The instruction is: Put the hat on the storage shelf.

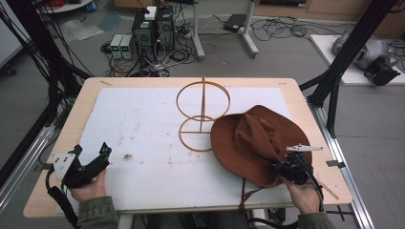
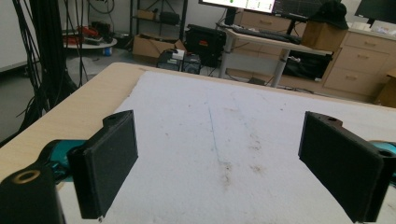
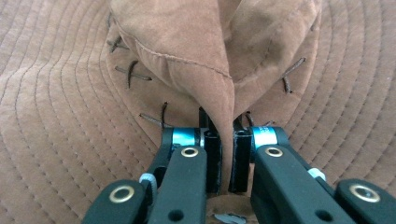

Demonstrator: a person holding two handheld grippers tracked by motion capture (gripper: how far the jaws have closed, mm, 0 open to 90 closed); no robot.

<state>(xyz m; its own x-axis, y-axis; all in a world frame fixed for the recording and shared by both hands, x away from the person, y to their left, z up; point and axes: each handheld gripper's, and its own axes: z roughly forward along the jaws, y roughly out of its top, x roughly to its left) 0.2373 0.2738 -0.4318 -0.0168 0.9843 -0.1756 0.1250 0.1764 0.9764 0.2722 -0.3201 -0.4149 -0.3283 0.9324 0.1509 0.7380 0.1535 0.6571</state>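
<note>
Right gripper (image 3: 219, 158) clenched a crown fold of the brown hat (image 1: 248, 138) near the table's (image 1: 86, 102) right edge; left gripper (image 2: 219, 168) released. The thin fold could slip if lifted.

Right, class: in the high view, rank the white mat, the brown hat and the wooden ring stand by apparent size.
1. white mat
2. brown hat
3. wooden ring stand, an open frame, smallest footprint

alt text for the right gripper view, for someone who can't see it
The right gripper is shut on a pinched fold in the crown of a brown suede hat, seen close up. The hat's stitched brim spreads out on both sides, with dark lacing threaded around the base of the crown.
</note>
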